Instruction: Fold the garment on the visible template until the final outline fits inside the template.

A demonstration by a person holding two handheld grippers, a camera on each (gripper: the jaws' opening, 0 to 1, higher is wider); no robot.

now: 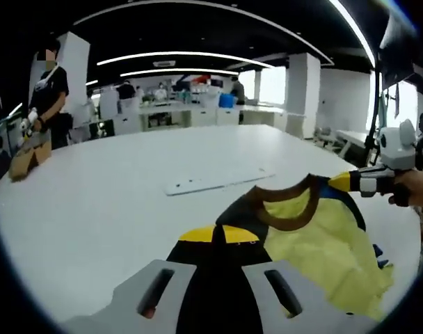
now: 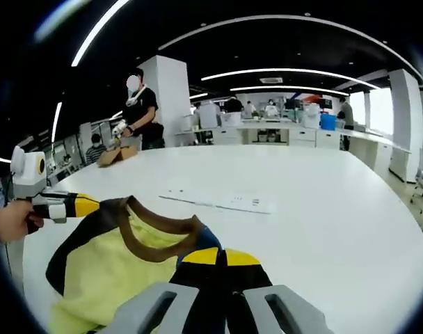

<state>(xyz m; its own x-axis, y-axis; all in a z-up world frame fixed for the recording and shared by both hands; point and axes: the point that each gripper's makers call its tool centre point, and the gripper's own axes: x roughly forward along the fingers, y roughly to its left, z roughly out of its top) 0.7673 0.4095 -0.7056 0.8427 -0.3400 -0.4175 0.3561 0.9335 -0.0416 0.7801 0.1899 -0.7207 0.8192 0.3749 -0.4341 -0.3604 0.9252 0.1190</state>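
Garment: a soft yellow cloth shirt with a brown neck band and dark blue and black shoulders is seen at the near edge of the wide white round table. It is held up by its two shoulders, and the yellow body hangs down loose. The same shirt is seen from the other side in the right gripper view.

Left gripper: the left gripper, with grey jaws and yellow tips, is closed tight on the dark shoulder cloth. It is also seen from the side in the right gripper view, held in a person's hand.

Right gripper: the right gripper is closed tight on the other dark shoulder. In the left gripper view it is seen at the shirt's far corner, held by a hand.

Template: a flat white strip with small marks lies on the table just past the shirt. It cannot be told if this is the template. No clear outline is seen under the shirt.

Done so far: the shirt is gripped at both shoulders and lifted. No neat fold is seen yet.

Left to do: most of the job, it seems. The shirt needs to be laid flat, folded, and fitted inside the outline.

Room: a person in a black top stands at the far side of the table beside a brown cardboard box.
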